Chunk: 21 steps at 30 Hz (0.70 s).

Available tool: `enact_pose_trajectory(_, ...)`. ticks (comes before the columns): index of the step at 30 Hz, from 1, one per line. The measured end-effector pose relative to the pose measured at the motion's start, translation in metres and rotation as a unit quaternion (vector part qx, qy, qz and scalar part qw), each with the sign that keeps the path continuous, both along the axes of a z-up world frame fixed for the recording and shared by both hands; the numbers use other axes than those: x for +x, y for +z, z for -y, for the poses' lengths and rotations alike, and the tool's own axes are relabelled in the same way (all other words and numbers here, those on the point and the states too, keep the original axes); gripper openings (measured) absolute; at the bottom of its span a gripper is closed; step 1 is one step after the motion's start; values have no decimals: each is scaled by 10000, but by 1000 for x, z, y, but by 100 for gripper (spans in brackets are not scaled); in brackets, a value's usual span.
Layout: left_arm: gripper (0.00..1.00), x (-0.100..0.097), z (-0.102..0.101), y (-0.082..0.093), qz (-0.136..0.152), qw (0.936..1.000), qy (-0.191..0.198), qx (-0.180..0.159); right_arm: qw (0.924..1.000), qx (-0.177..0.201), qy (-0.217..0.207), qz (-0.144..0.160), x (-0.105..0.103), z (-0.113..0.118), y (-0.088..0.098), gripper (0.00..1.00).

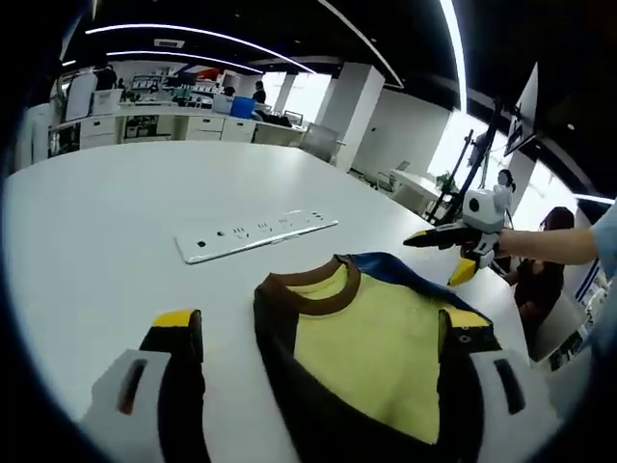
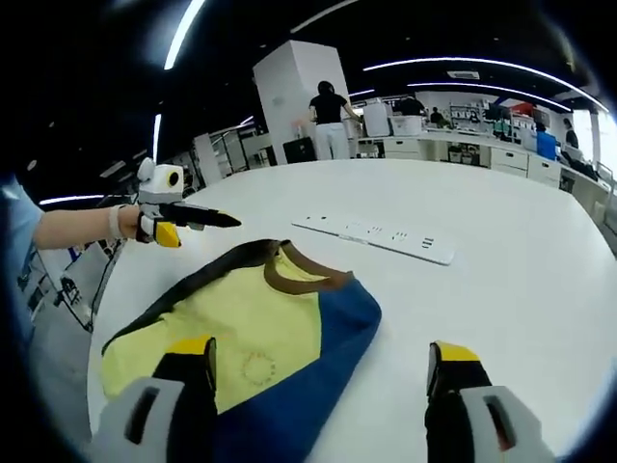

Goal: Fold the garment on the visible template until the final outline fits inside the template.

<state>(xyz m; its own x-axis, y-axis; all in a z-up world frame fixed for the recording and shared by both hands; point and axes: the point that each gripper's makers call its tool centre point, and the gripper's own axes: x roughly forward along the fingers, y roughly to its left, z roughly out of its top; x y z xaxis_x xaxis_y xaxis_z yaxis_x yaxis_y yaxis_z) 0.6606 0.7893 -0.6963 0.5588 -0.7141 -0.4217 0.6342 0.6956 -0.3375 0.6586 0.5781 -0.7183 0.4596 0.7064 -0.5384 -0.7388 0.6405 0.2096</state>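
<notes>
A yellow garment (image 1: 371, 347) with a brown collar, dark sides and a blue part lies flat on the white table (image 1: 116, 212). My left gripper (image 1: 321, 320) hovers open above it: its left jaw is over bare table and its right jaw over the garment's right edge. In the right gripper view the garment (image 2: 253, 323) lies at lower left. My right gripper (image 2: 322, 349) is open, with its left jaw over the yellow front and its right jaw over bare table (image 2: 501, 280). Each gripper also appears in the other's view, held up beyond the garment: right gripper (image 1: 439, 246), left gripper (image 2: 188, 224).
A white power strip (image 1: 255, 234) (image 2: 376, 234) lies on the table just past the collar. The table's curved edge runs close behind the garment. A seated person (image 1: 545, 265) is beyond it; another person (image 2: 328, 116) stands by a pillar. Cabinets line the far wall.
</notes>
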Motion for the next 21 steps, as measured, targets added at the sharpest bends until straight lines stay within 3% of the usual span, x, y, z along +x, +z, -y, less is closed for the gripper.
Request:
enact_pose_trajectory(7,99,-23,-5,7,-79,10000,-31,-32,10000,-9,-20,45,-13,2,13,90)
enact_pose_trajectory(21,99,-71,-18,28,62,10000,-50,-12,10000,-79,-7,35,-62,8,27,87)
